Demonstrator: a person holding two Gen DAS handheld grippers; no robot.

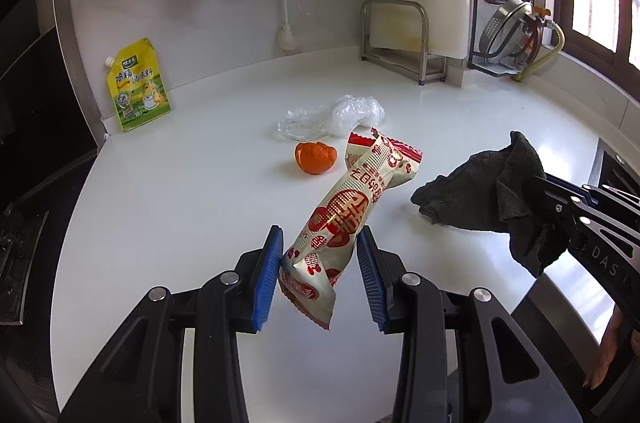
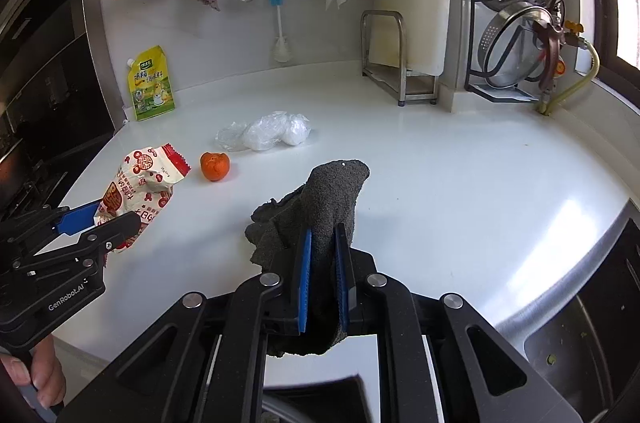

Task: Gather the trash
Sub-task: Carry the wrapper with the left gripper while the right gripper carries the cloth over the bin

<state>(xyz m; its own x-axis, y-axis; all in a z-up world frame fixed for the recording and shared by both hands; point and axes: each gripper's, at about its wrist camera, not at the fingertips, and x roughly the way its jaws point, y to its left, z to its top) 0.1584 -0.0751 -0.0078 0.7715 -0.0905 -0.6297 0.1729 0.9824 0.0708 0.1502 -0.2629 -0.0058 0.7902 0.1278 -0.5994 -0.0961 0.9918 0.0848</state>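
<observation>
- Above the white tabletop [image 1: 160, 223], the left gripper [image 1: 318, 275] holds a red-and-cream snack wrapper [image 1: 352, 207] by its lower end, the blue pads pressed on its crinkled sides; the rest of the wrapper sticks up and forward, clear of the surface.
- To its right, the right gripper [image 2: 323, 275] is nearly closed on a dark grey cloth [image 2: 316, 207], which bunches and droops around the pads.
- Near the middle of the tabletop lie a piece of orange peel [image 1: 316, 158] and, just behind it, a crumpled clear plastic bag [image 1: 332, 119]; the two are close but appear apart.
- A yellow seasoning pouch [image 1: 138, 85] leans against the back wall, well apart from the rest.
- Handling, as a judgement: the wrapper looks light, thin and slippery, so a grip across its flattened end suits it. The plastic bag is likely featherlight and springy; pinch a raised fold. The peel looks soft and curved; take it across its rim.
</observation>
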